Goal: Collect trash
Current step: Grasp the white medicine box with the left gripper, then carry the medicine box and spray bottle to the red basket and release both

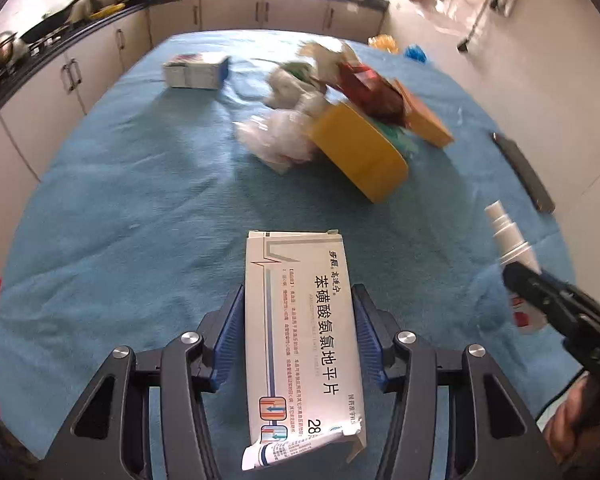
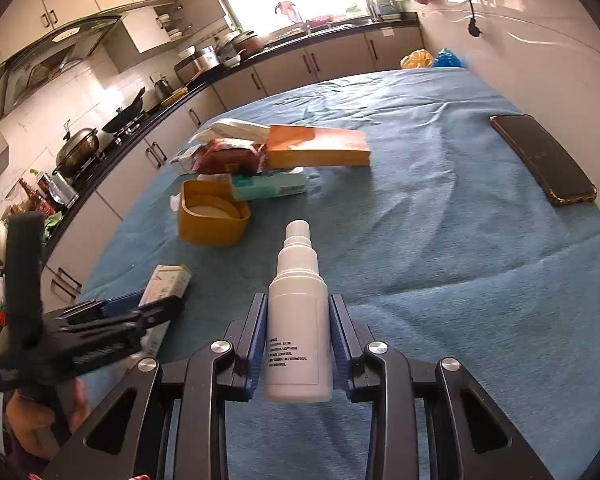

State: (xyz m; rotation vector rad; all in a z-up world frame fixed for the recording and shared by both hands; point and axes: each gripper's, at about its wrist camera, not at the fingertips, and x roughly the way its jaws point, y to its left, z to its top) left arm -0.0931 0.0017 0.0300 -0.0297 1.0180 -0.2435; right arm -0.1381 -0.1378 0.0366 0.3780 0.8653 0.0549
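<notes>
- Left gripper (image 1: 300,316): its blue pads flank a white medicine box (image 1: 302,332) lying lengthwise on the blue cloth (image 1: 120,200). The right pad meets the box edge; at the left pad a thin dark line may be a gap or a shadow, so firm contact cannot be confirmed.
- The box's near end is torn open, with a folded leaflet (image 1: 276,450) protruding; the lower part of that end is cut off by the frame.
- Right gripper (image 2: 299,340): jaws partly closed, both pads pressed against a white spray bottle (image 2: 298,320), nozzle pointing away. The bottle's base hangs clear of the cloth.
- In the left wrist view only the bottle's nozzle and one black finger appear at the right edge; its label is blurred.
- Trash pile (image 1: 340,112) at mid-table: a yellow container (image 2: 212,216), an orange box (image 2: 320,148), a red wrapper (image 1: 372,92) and crumpled clear plastic (image 1: 280,136). Motion blur hides their details.
- A dark phone (image 2: 540,158) lies well apart, near the table's right edge.
</notes>
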